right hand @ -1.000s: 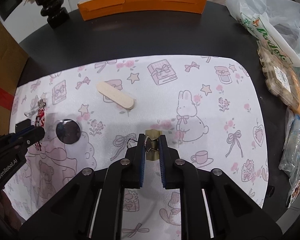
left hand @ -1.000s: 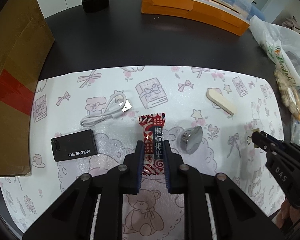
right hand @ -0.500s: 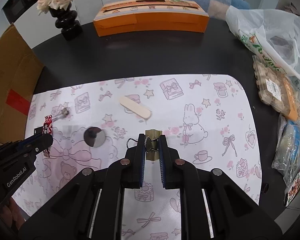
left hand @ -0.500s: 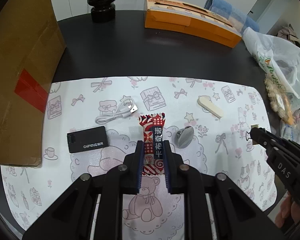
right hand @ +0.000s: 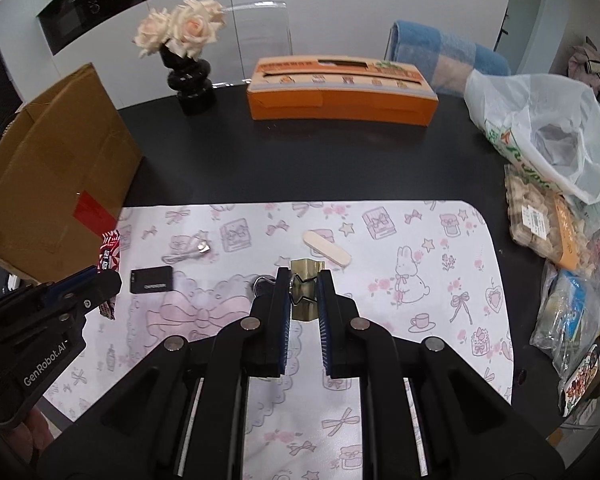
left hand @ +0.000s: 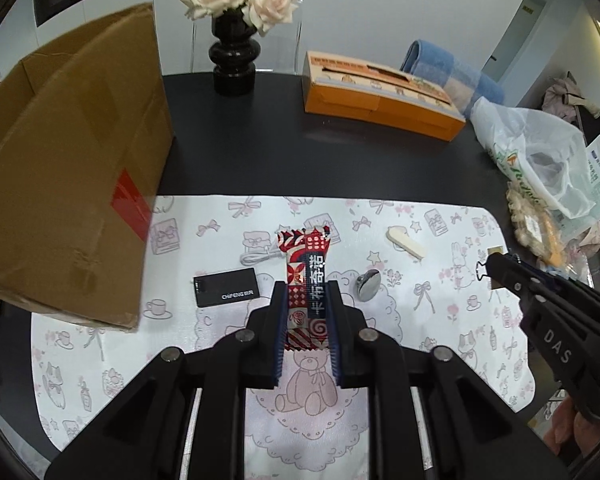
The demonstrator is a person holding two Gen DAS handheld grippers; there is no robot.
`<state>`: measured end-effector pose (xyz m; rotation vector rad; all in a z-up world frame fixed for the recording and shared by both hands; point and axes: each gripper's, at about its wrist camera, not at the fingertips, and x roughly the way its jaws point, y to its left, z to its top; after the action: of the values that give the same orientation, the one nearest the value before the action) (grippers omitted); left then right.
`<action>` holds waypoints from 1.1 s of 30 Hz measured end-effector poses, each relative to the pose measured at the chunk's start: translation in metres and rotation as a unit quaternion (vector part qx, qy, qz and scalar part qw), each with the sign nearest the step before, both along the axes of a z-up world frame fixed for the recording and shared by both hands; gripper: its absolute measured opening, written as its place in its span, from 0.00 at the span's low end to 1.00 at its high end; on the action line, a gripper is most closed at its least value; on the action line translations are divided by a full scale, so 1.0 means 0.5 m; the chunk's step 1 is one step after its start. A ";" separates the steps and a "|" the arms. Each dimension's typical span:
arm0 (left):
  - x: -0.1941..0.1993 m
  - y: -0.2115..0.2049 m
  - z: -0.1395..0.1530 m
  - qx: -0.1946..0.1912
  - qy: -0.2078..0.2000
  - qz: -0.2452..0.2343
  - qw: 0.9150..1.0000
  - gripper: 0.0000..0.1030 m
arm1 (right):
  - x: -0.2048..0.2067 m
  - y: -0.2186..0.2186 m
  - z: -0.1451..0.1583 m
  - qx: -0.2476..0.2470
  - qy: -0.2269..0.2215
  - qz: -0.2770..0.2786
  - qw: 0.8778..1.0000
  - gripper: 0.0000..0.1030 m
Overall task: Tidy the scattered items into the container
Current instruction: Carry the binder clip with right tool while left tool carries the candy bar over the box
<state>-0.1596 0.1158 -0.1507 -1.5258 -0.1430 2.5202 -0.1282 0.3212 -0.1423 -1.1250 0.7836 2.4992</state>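
Observation:
My left gripper (left hand: 307, 292) is shut on a red patterned snack packet (left hand: 306, 268), held above the patterned mat (left hand: 440, 332). My right gripper (right hand: 303, 282) is shut on a gold binder clip (right hand: 306, 292), also lifted off the mat. On the mat lie a black card (left hand: 226, 287), a white cable (left hand: 256, 257), a silver disc (left hand: 368, 285) and a pale wooden stick (left hand: 406, 243). The cardboard box (left hand: 68, 168) stands at the left, its side facing me. In the right wrist view the left gripper (right hand: 100, 282) holds the packet (right hand: 109, 256) next to the box (right hand: 56, 184).
A black vase with pale roses (left hand: 234, 60), an orange carton (left hand: 376, 98) and a blue towel (left hand: 448, 70) stand at the back of the dark table. Plastic bags and snack packs (left hand: 540, 168) crowd the right edge.
Both grippers have risen well above the mat with the packet and the clip still held; the view now takes in the box top, vase and wall.

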 end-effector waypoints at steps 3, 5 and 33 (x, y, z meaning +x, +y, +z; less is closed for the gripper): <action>0.018 -0.018 0.026 0.002 0.013 0.004 1.000 0.17 | 0.007 -0.020 0.029 0.009 0.010 0.004 1.000 0.12; 0.030 -0.034 0.044 0.004 0.022 0.009 1.000 0.17 | 0.013 -0.037 0.053 0.018 0.019 0.008 1.000 0.12; 0.181 -0.333 0.224 -0.005 0.125 0.122 0.985 0.17 | -0.011 -0.320 0.337 0.091 0.137 0.100 0.981 0.12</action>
<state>-0.0691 -0.0508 -0.0389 -1.2463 -0.2972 2.8821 -0.1338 0.1613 0.0262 -0.8461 0.5111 2.8683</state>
